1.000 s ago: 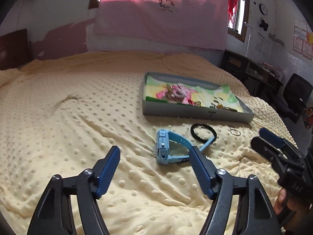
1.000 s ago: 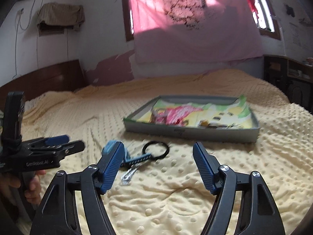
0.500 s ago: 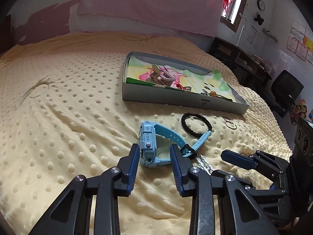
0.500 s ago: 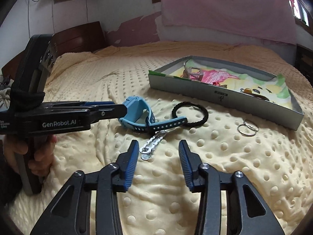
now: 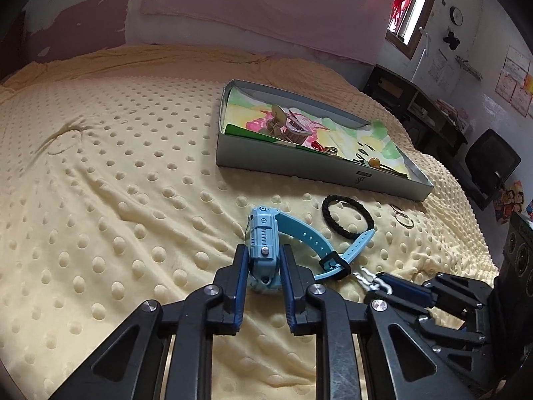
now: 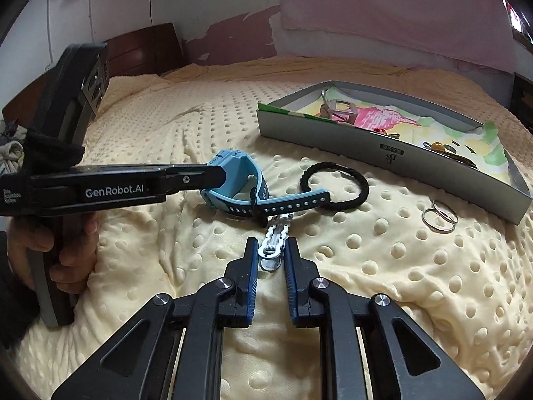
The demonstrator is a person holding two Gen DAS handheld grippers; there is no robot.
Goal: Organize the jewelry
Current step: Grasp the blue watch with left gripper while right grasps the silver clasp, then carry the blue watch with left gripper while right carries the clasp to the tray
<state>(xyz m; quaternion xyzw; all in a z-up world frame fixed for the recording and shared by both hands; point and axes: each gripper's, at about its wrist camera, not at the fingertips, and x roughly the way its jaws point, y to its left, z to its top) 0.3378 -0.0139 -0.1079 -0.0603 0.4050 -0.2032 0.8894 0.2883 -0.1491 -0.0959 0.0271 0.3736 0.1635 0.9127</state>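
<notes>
Blue watch (image 5: 263, 250) lies on its side on the dotted yellow blanket (image 5: 116, 200), case toward the near edge, strap looping out to the right with its free end over the rim of a black braided band (image 5: 348, 215). Left gripper (image 5: 265, 263) has just been closing; its blue pads (image 5: 245, 266) now press both flat sides of the watch case, so the watch is clamped. Just right of the strap buckle a white clip (image 6: 274, 238) lies lengthwise toward the camera, its far end touching the strap. Right gripper (image 6: 271, 260) has also just been closing; the clip's near end sits between its jaws, pads close against it, though whether they press on it cannot be told from the right wrist view; in the left wrist view the clip (image 5: 369, 278) meets that gripper's tip (image 5: 383, 283). Two thin metal rings (image 6: 439, 218) lie apart to the right, near the front wall of a shallow grey box (image 6: 383, 153), which holds small pieces on a coloured liner. Open blanket spreads wide to the left of the watch and in front of both grippers; the box wall closes off the far right, and band and rings crowd the strip between watch and box. Both grippers slant down toward the blanket, side by side, tips near each other. A hand (image 6: 71, 250) grasps the left gripper's handle from below, a dark sleeve behind it.
</notes>
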